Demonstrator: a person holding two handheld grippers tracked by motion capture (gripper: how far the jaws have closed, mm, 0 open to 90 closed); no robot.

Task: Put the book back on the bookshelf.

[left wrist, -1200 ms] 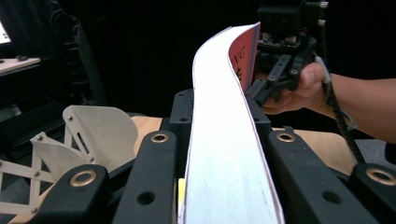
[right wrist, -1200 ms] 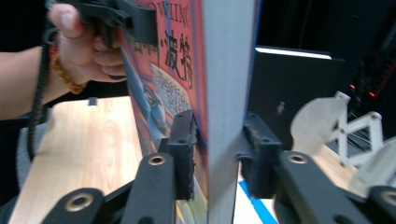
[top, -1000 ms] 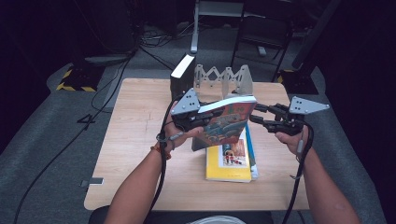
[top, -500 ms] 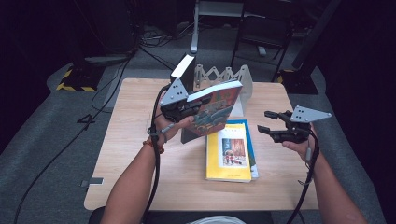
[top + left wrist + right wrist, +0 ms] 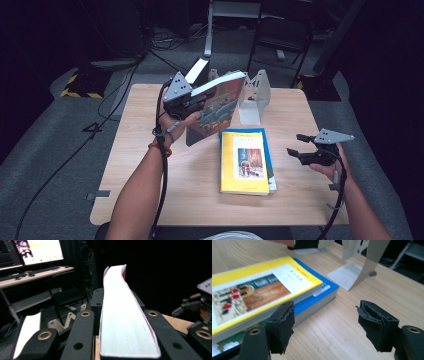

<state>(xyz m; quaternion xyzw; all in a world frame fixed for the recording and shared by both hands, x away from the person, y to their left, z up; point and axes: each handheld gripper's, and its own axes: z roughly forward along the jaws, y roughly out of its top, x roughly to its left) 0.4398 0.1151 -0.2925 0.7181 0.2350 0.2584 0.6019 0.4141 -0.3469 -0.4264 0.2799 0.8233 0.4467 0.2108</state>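
My left gripper [image 5: 200, 105] is shut on a colourful picture book [image 5: 220, 100] and holds it tilted up above the table's back left. The book's white page edge [image 5: 120, 315] runs between the two black jaws in the left gripper view. A yellow book [image 5: 244, 161] lies on a blue book [image 5: 269, 165] at the table's middle. My right gripper [image 5: 295, 144] hovers open to the right of that stack with nothing in it. In the right gripper view its open jaws [image 5: 327, 322] point at the yellow book [image 5: 262, 290] and the blue book [image 5: 322, 296].
A white metal bookend [image 5: 252, 97] stands at the back of the wooden table [image 5: 150, 145]; it also rises beyond the stack as the bookend [image 5: 352, 272]. A second white plate [image 5: 197, 70] sits behind the held book. Chairs and cables lie on the dark floor beyond.
The left gripper has carried the colourful book up, left and back, tilting it more upright. The right gripper has drawn away from the book to the right and lower.
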